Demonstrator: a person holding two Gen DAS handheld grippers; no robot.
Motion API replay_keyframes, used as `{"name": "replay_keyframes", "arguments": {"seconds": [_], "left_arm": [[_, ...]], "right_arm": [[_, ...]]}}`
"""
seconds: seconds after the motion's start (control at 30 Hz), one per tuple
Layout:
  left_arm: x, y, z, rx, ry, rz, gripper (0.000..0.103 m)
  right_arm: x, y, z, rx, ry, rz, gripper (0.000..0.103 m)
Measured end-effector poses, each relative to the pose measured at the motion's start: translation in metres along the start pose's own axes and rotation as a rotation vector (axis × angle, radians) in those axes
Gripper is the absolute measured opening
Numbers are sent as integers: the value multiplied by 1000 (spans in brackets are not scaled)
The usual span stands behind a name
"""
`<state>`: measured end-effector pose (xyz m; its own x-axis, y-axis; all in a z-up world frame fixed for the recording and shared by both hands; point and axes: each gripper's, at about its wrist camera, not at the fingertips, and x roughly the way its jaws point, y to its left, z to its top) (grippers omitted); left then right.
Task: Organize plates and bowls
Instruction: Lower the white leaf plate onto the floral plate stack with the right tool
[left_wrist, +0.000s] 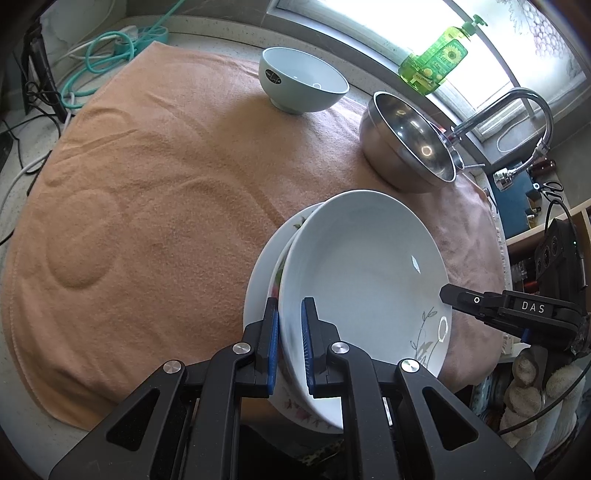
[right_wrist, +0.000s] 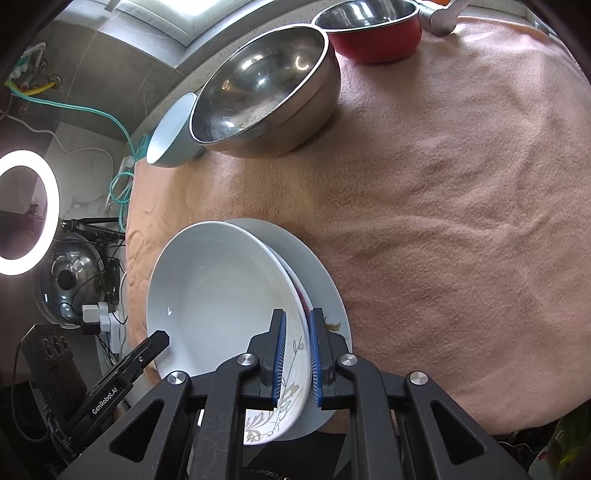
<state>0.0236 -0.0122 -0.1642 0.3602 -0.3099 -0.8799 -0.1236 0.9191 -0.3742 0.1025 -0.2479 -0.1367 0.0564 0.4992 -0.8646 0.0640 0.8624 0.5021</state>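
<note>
The top plate (left_wrist: 354, 266), a deep white dish with a grey plant drawing near its rim, is pinched at two opposite edges. The left gripper (left_wrist: 290, 343) is narrowed onto its rim, one blue pad inside the dish and one outside, and the right gripper (right_wrist: 297, 354) clamps the far rim the same way, right over the grey drawing. In the left wrist view the right gripper's black finger reaches in over the plate's right edge; in the right wrist view the left gripper's finger shows at the plate's lower left.

Directly under the held plate, just outside the left gripper's outer pad, sits a flower-patterned plate (left_wrist: 280, 269), of which only a sliver of rim shows. Beneath that lies a wide flat white plate (left_wrist: 258, 280), sticking out past the stack on the side of each gripper's outer finger. Whether the top plate touches the one under it cannot be told.

The stack rests on an orange towel (left_wrist: 147, 184) that covers the counter. Ahead of the left gripper and to its right stands a steel bowl (left_wrist: 406, 147), and further ahead a pale blue bowl (left_wrist: 303, 81). From the right gripper the two bowls lie ahead and to the left, the blue one partly hidden behind the steel one, with a red pot (right_wrist: 376, 37) beyond them. A green soap bottle (left_wrist: 436, 59) stands by the window, near the faucet (left_wrist: 517, 107).
</note>
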Motion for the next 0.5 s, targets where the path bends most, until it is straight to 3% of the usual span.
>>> {"name": "replay_keyframes", "arguments": {"seconds": [0.5], "left_arm": [[2, -1, 0, 9, 4, -2, 9]], "right_arm": [[2, 0, -1, 3, 7, 0, 12]]}}
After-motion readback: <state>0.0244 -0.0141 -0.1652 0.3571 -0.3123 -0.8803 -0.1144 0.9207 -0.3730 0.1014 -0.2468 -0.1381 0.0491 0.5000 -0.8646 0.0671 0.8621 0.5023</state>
